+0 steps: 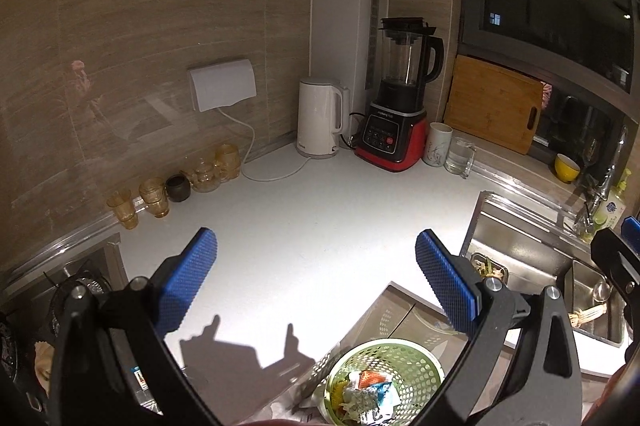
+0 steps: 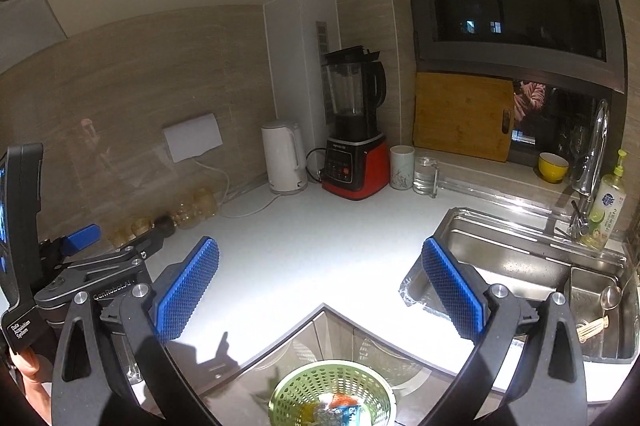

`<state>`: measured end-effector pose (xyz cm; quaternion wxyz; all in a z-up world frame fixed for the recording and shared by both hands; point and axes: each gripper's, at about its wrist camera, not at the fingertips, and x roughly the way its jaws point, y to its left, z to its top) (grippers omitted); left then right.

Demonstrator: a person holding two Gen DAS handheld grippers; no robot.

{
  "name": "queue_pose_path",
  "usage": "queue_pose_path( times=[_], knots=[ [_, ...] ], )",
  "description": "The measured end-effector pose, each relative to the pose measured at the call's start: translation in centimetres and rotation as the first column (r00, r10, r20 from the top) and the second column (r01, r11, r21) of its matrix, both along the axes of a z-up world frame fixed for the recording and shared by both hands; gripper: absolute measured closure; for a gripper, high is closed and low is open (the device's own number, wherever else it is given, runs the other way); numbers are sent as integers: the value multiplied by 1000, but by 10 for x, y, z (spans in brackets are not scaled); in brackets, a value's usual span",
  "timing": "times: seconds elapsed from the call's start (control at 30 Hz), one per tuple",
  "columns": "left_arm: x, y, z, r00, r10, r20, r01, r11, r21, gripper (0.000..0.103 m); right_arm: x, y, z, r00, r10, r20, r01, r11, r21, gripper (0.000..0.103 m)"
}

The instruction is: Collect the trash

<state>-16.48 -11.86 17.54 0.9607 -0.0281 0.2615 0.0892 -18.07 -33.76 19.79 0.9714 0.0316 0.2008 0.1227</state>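
The trash (image 1: 370,392), crumpled foil and wrappers, lay in a green perforated basket (image 1: 416,366), below and slightly right of the left gripper (image 1: 316,282), and directly under the right gripper (image 2: 320,290). Both grippers were spread wide and held nothing. I judge the wrappers light, soft and a little slippery, so a pinch across a thick crumpled fold should hold better than at a flat edge. The basket looked stiff plastic; its rim would be the place to grasp. Ahead of both claws was a bare white countertop (image 1: 320,218), brightly lit. A steel sink (image 2: 520,266) lay to the right, and a kettle (image 1: 320,121) and blender (image 1: 396,105) stood far ahead in the corner.
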Motion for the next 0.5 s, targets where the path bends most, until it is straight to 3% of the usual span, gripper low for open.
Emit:
queue_pose_path(
  times=[0.5],
  knots=[
    [5, -4, -3, 999, -27, -24, 27, 1000, 6, 8, 1, -4, -3, 1000, -17, -11, 17, 1000, 6, 2]
  ],
)
